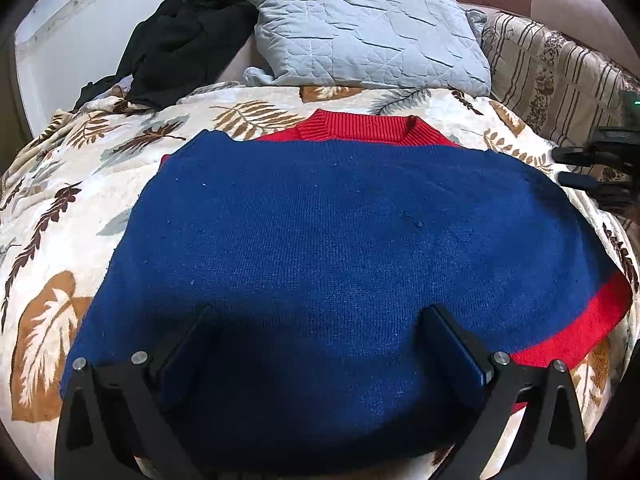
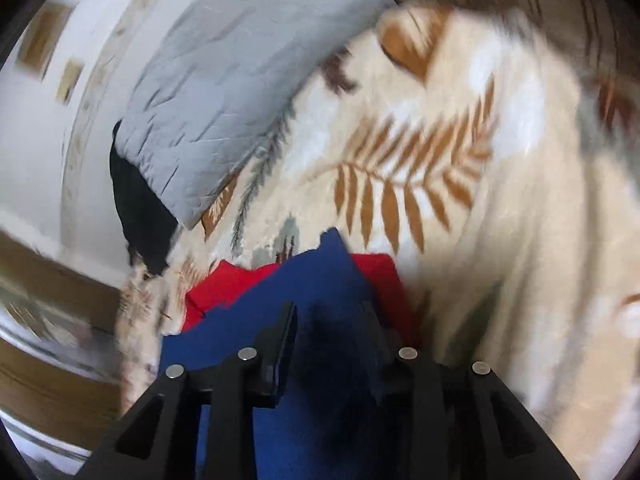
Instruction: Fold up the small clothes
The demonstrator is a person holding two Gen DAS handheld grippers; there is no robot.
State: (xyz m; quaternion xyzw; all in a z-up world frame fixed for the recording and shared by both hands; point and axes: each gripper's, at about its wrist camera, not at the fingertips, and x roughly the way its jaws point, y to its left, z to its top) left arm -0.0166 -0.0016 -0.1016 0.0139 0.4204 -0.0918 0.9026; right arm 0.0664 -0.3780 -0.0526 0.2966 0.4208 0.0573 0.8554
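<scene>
A small blue sweater (image 1: 340, 248) with a red collar (image 1: 360, 130) and a red hem band (image 1: 576, 332) lies flat on the leaf-patterned blanket (image 1: 60, 220). My left gripper (image 1: 320, 320) is open over the sweater's near edge, its jaws wide apart and empty. My right gripper (image 1: 576, 168) shows at the right edge of the left wrist view, beside the sweater's right shoulder. In the blurred right wrist view the right gripper (image 2: 330, 312) has its jaws partly apart with blue sweater fabric (image 2: 320, 280) between them; I cannot tell if it grips.
A grey quilted pillow (image 1: 360, 28) and a black garment (image 1: 188, 36) lie at the head of the bed. A striped floral cushion (image 1: 552, 68) sits at the back right. A white wall (image 1: 60, 52) stands at the left.
</scene>
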